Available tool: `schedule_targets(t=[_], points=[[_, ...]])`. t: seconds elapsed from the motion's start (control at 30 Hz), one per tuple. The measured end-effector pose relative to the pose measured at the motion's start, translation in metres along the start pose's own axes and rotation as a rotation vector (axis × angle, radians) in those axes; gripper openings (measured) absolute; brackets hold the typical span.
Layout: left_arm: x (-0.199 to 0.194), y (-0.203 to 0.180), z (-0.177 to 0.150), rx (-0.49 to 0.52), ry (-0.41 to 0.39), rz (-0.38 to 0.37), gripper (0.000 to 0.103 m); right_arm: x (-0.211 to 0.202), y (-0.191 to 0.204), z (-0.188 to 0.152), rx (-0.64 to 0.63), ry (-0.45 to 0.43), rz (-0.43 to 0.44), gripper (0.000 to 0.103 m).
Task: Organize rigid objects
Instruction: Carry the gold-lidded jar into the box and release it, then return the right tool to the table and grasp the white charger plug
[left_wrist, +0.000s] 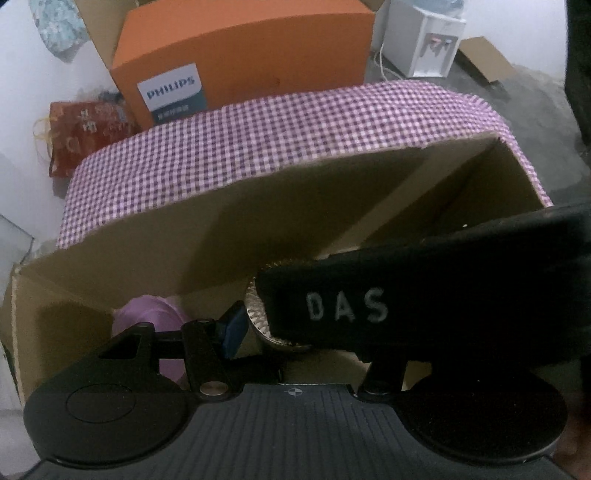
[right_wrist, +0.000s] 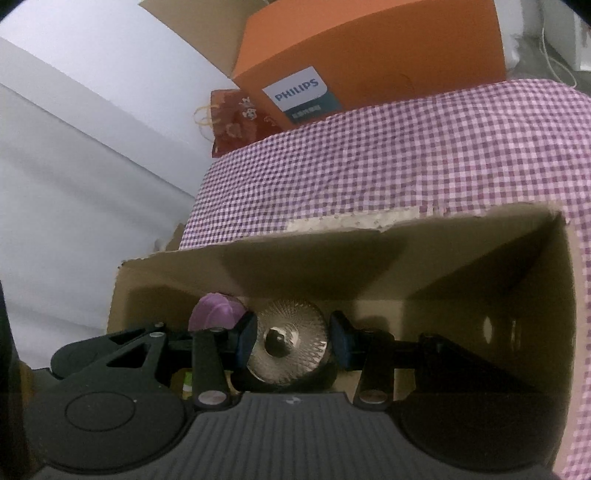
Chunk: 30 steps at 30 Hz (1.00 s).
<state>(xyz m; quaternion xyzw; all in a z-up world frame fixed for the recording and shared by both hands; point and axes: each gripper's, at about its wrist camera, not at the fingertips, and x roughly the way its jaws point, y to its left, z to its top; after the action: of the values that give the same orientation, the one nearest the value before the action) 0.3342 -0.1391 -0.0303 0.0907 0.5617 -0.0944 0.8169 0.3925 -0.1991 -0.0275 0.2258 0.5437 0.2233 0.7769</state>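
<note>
The task's thing, one round metallic disc with a ribbed, radiating face and a dark central knob, sat low inside the cardboard box, near the box's near-left part. In the right wrist view the right gripper was clenched on it: one blue pad pressed its left edge and the other its right edge. The left wrist view showed only a sliver of the same disc, the remainder hidden behind a black body lettered "DAS" that crossed the frame from the right.

The left gripper reached into the same box. One blue pad was visible, lying just beside the disc's edge; the second finger was hidden behind the black body, so whether that claw was released or clenched could not be told.

One purple rounded object lay just left of the disc, visible in both views.

The box was covered outside with purple-and-white checked paper. Beyond it stood one orange carton labelled PHILIPS and one red patterned bag to its left. Only the left wrist view showed one white appliance at far right and one flat cardboard piece on the floor.
</note>
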Motion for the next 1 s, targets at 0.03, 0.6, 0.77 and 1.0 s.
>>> schedule_targets(t=[0.03,0.6,0.77,1.0], points=[[0.001,0.001,0.0,-0.002,0.003,0.002,0.057,0.0,-0.001,0.0,0.006,-0.001,0.001,0.047],[-0.124,-0.003,-0.042,0.05,-0.245,-0.025,0.061,-0.13,0.033,-0.069,-0.062,-0.242,0.118,0.049],[-0.17,-0.004,-0.093,0.086,-0.353,-0.019,0.062,-0.178,0.049,-0.129,-0.119,-0.348,0.128,0.053],[-0.19,0.001,-0.175,0.043,-0.419,-0.046,0.062,-0.198,0.048,-0.203,-0.087,-0.39,0.209,0.053]])
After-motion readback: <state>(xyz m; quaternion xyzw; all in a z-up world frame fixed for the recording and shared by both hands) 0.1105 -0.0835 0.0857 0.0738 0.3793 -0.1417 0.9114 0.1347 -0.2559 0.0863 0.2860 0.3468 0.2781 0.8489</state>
